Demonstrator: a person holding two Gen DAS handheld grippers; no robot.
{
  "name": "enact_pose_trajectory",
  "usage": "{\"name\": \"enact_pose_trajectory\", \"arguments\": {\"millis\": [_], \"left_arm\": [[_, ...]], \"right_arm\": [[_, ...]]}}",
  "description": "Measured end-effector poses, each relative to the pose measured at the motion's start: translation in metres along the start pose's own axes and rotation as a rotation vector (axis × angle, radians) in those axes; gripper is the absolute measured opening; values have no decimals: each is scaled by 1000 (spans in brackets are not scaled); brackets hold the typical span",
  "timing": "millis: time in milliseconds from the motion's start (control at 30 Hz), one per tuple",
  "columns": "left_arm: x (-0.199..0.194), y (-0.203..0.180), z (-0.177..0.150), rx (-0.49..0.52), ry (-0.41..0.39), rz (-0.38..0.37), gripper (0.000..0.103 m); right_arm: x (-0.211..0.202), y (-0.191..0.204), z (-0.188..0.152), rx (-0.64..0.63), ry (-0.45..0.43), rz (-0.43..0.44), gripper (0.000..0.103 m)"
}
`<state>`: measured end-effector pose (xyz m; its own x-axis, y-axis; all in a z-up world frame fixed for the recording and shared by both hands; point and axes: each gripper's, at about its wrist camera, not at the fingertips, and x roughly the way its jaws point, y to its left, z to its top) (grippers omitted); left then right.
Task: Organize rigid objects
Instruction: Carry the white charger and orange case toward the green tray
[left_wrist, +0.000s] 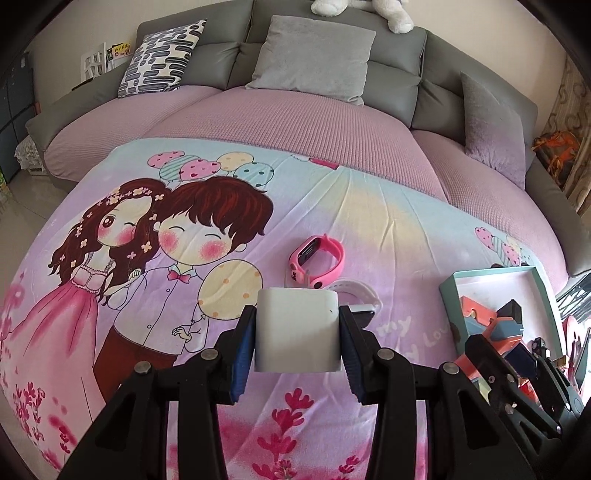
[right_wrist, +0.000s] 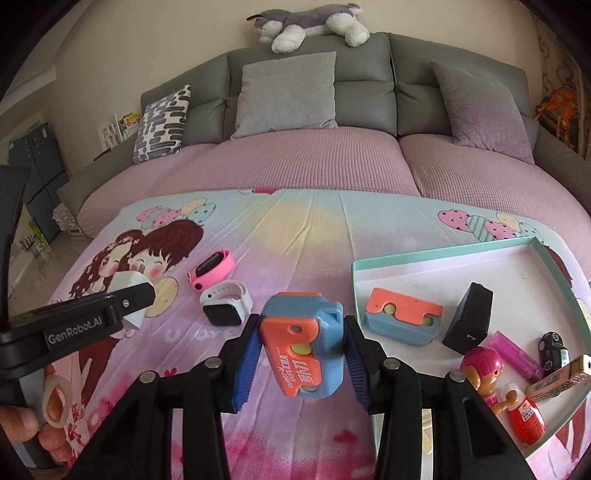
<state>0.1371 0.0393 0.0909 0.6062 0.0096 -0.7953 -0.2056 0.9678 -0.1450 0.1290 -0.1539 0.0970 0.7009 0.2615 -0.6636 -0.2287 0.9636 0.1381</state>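
My left gripper (left_wrist: 297, 334) is shut on a white block-shaped charger (left_wrist: 297, 328), held above the cartoon blanket (left_wrist: 147, 258); the same gripper (right_wrist: 129, 306) and charger (right_wrist: 127, 282) show at the left of the right wrist view. My right gripper (right_wrist: 301, 347) is shut on a blue-and-orange toy block (right_wrist: 303, 343), lifted over the blanket just left of the teal-rimmed tray (right_wrist: 443, 254). A pink watch (left_wrist: 317, 258) and a white watch (right_wrist: 225, 304) lie on the blanket beyond the grippers.
The tray (left_wrist: 495, 275) holds a second blue-and-orange block (right_wrist: 402, 315), a black box (right_wrist: 469, 321), a pink-helmeted doll (right_wrist: 484, 369), a magenta lighter (right_wrist: 515, 354), a toy car (right_wrist: 552, 350) and a red bottle (right_wrist: 526, 421). Grey sofa cushions (right_wrist: 288, 92) stand behind. A hand (right_wrist: 22, 424) is at lower left.
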Motion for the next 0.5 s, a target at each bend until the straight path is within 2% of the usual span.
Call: {"name": "enact_pose_trajectory", "arguments": {"millis": [200,500], "left_arm": [[-17,-26,4,60,-46,-11,45],[-18,-91,2,188,-45,-83,45]], "right_arm": [[-28,-28,12,63,-89,-41,46],[-36,-99,10,185,-91,-188,46]]}}
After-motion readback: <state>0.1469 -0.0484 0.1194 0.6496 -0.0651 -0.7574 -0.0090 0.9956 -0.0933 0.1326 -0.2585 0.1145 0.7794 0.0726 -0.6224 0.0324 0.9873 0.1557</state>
